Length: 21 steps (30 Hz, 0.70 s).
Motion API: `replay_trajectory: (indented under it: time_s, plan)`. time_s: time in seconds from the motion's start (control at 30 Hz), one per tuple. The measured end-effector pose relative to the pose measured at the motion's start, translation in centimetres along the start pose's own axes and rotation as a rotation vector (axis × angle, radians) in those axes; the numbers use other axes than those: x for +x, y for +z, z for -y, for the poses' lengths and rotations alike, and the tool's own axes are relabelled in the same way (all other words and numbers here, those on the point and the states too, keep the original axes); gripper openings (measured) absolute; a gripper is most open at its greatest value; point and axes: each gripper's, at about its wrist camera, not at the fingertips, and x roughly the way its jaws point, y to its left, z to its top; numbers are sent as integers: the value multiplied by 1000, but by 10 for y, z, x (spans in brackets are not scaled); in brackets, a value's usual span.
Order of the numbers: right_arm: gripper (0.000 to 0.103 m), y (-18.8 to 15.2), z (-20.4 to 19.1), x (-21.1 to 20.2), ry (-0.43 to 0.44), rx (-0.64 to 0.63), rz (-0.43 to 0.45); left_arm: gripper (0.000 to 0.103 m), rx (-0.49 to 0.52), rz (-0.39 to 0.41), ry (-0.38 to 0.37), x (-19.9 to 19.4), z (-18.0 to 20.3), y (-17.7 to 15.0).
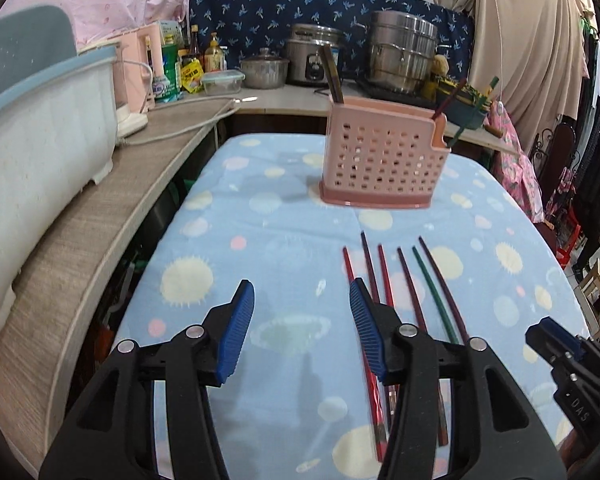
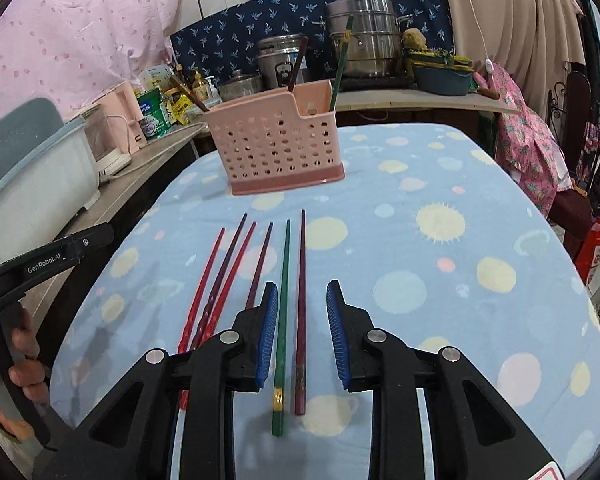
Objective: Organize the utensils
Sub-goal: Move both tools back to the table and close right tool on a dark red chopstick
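Task partly done, judging by the layout. Three chopsticks already upright in the pink holder [image 2: 278,140]: a brown one at its left end, a dark red one [image 2: 298,65] near the middle, a green one [image 2: 341,62] in the notched right section. Six more flat on the dotted blue cloth [image 2: 440,264], fanned side by side, thin tips toward the holder, none yet lifted.

Right gripper [image 2: 302,332] wide open, holding nothing, low over the cloth. Between its blue pads [image 2: 267,332]: the green chopstick [image 2: 282,312] just beside the left pad, the dark maroon chopstick [image 2: 301,300] nearer the centre. The other four off to its left, two red and two purplish, partly hidden under the left finger. Holder straight ahead, well beyond the tips.

Left gripper [image 1: 302,330] also spread open and empty, hanging over bare cloth. Chopstick row on its right, with the nearest red chopstick [image 1: 350,270] passing under the right finger. Holder ahead and slightly right.

Left to do, most likely: pick up all six and sort them into the holder; the pair in front of the right gripper the probable next target, though closing on both at once looks awkward.
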Motion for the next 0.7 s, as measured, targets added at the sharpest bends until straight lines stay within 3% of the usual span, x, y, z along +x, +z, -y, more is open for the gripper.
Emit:
replay_trajectory:
  time_s: [0.47, 0.7]
  plan:
    - [24, -40, -7, 19, -14, -21, -79, 47, -15, -94, -10, 5, 1, -49]
    - [14, -45, -6, 30, -32, -32, -95, 47, -25, -135, -12, 9, -1, -65]
